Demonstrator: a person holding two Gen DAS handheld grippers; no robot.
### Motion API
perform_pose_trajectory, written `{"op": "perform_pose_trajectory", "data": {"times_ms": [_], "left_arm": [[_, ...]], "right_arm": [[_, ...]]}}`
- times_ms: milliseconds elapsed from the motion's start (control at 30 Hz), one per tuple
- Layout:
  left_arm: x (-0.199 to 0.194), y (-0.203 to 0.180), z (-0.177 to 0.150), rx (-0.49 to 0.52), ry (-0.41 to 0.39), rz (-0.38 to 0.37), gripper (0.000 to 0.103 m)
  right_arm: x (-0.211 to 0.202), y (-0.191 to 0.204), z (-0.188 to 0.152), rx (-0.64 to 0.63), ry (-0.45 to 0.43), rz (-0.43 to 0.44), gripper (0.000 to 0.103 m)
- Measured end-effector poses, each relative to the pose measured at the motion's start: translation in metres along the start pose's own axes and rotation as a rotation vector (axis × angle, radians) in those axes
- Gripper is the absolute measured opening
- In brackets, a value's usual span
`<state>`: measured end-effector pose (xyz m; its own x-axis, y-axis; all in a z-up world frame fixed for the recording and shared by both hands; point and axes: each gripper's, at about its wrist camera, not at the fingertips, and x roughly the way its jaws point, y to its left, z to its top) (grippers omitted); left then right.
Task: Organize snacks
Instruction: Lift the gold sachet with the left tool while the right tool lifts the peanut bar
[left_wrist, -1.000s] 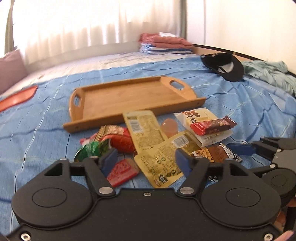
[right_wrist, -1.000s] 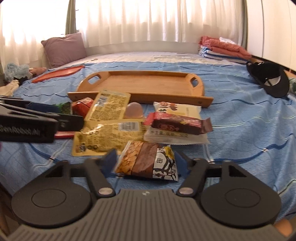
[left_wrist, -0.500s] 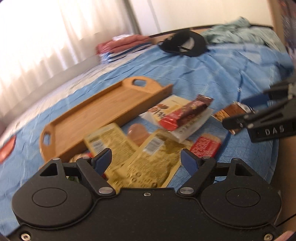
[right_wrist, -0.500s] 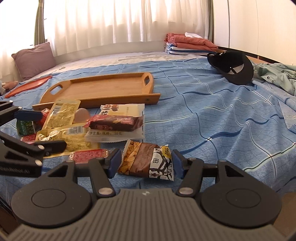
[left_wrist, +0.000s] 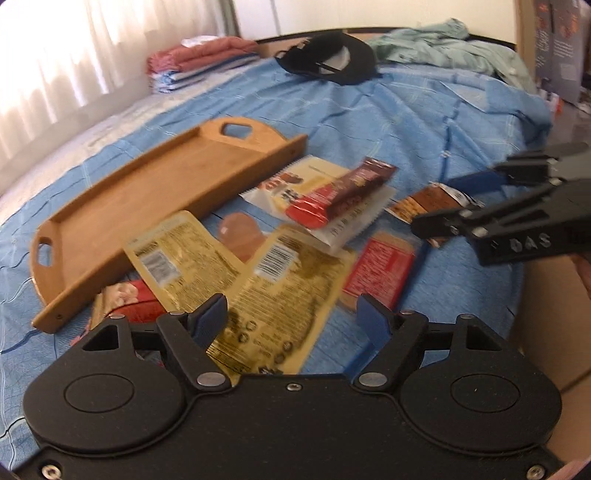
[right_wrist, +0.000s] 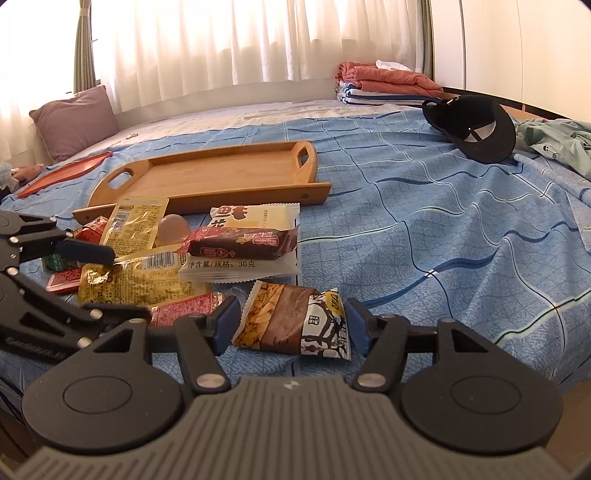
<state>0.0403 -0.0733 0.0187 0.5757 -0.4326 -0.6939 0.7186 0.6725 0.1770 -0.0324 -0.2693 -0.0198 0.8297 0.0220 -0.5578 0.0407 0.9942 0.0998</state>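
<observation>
While the left gripper (left_wrist: 291, 319) hangs over the big yellow snack packet (left_wrist: 280, 295) on the bed (left_wrist: 424, 110), its jaws have just narrowed a bit but sit wide, pads clear of it. Over on the right wrist view, the right gripper (right_wrist: 290, 325) straddles the peanut bar packet (right_wrist: 291, 321), jaws just reopened slightly, not pressing; wooden tray (right_wrist: 221, 173) sits behind the pile.

Small red packet (left_wrist: 376, 271) now beside the left tool (left_wrist: 291, 325), shifted rightward.
</observation>
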Motion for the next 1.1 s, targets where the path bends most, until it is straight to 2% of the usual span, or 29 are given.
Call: {"op": "perform_pose_trajectory", "data": {"times_ms": [100, 167, 233, 300, 433, 533, 667, 933, 1033, 1100], "left_arm": [[-0.001, 0.001, -0.001, -0.003, -0.008, 0.023, 0.076], [0.003, 0.002, 0.002, -0.012, -0.014, 0.086, 0.081], [0.007, 0.002, 0.005, -0.005, 0.003, 0.119, 0.08], [0.008, 0.003, 0.006, 0.006, 0.017, 0.117, 0.08], [0.004, 0.004, 0.001, 0.038, 0.045, 0.058, 0.079], [0.003, 0.001, -0.003, 0.045, 0.046, 0.058, 0.079], [-0.004, -0.004, -0.005, -0.011, 0.051, 0.061, 0.064], [-0.032, -0.009, -0.022, -0.235, 0.076, 0.071, 0.061], [-0.04, -0.013, -0.027, -0.231, 0.066, 0.096, 0.066], [-0.038, -0.014, -0.024, -0.21, 0.058, 0.122, 0.069]], "right_arm": [[0.001, 0.001, 0.0, -0.005, 0.0, -0.001, 0.067], [0.001, 0.002, 0.0, -0.007, 0.0, -0.003, 0.067], [0.001, 0.002, 0.001, -0.006, 0.001, -0.001, 0.068], [0.001, 0.002, 0.0, -0.004, 0.002, 0.0, 0.068], [-0.001, 0.002, 0.0, -0.001, 0.003, 0.008, 0.068], [0.0, 0.002, 0.0, -0.002, 0.001, 0.016, 0.068], [0.0, 0.003, 0.001, 0.001, 0.0, 0.02, 0.068], [-0.002, 0.008, 0.0, -0.006, -0.003, 0.043, 0.067], [-0.001, 0.012, -0.001, -0.017, 0.002, 0.051, 0.068], [0.002, 0.016, -0.002, -0.038, 0.01, 0.048, 0.077]]}}
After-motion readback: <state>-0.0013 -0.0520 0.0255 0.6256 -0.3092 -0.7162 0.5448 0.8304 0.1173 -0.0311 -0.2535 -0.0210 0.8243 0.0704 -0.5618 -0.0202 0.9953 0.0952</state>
